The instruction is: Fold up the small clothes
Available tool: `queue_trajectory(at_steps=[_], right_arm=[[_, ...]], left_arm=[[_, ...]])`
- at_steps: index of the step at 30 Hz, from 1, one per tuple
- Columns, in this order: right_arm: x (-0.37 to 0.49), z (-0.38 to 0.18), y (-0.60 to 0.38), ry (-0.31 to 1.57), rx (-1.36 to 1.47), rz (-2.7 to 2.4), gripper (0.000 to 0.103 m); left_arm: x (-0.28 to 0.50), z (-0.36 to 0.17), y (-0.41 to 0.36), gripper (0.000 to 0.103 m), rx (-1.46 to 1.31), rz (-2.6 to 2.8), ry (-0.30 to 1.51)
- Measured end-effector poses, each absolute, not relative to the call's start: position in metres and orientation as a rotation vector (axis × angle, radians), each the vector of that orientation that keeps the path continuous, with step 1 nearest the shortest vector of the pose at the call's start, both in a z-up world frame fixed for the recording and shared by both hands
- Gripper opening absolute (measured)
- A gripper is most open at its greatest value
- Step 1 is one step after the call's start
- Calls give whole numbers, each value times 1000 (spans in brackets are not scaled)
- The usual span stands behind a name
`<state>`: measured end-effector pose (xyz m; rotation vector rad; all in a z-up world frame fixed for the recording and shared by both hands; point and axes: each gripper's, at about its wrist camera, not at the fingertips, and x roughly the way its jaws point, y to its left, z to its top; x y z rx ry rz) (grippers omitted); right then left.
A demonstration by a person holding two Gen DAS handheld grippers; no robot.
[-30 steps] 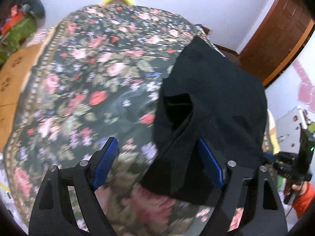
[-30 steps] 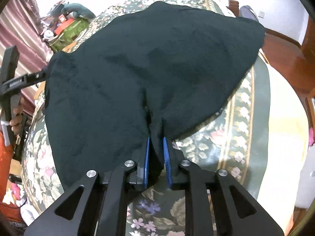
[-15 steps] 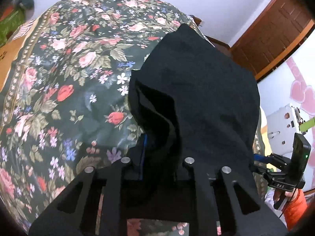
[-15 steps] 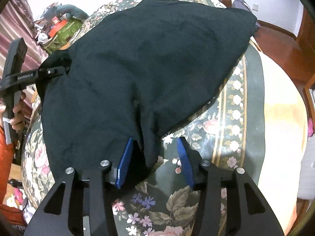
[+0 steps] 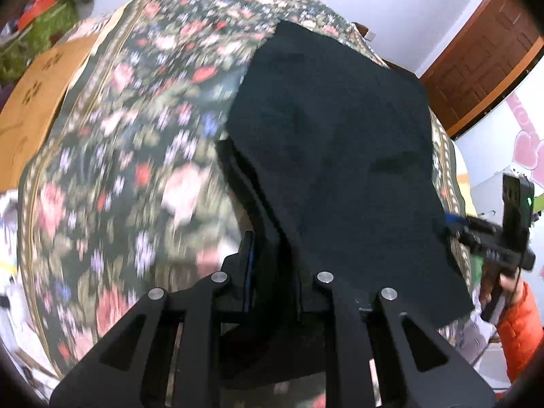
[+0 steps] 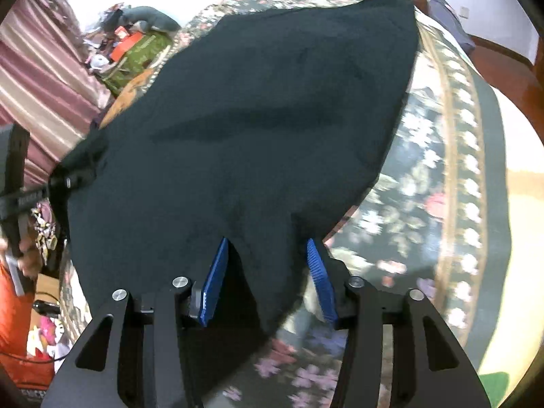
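Since a second ago we are seeing the left tool [image 5: 272, 272] go from spread wide over the bedspread to clamped narrow on the near-left edge of the black garment [image 5: 333, 156], and the cloth it is gripping is now lifted and doubled over, with the bedspread blurring under it. The right tool [image 6: 268, 272] was pinched on the opposite corner; its jaws have just been opening and are now standing about half apart, blue pads [image 6: 214, 282] off the cloth, though a point of the garment [image 6: 272, 119] is still hanging between them.

We are finding the garment lying across the floral bedspread [image 5: 136, 156] on the bed, occupying its right half in the left wrist view. Its far edge is reaching almost to the bedspread's far border in the right wrist view.

Room to move: the whole left part of the bedspread is showing bare pattern, and a bordered strip [image 6: 452, 170] is running free along the garment's right edge. A cardboard box [image 5: 37, 95] is sitting just past the bed's left side, and clutter [image 6: 136, 44] is piling beyond the far-left corner.
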<state>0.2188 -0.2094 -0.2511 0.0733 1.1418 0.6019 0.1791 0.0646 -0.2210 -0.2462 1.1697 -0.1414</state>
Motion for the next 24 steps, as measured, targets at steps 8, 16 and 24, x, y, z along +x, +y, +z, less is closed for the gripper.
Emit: queue_trajectory(at_steps=[8,16,24], right_arm=[[226,-249,-200,1103,15,613,17],[209,-230,-221,1135,-47,590,20],[172,-206,-233,1079,-101,602,70]], left_arm=[[136,-216,48,18,-222,-163,1191],[133,-204,30,33,20,-66,1127],[122,-199,63,56,-37,-32,1111]])
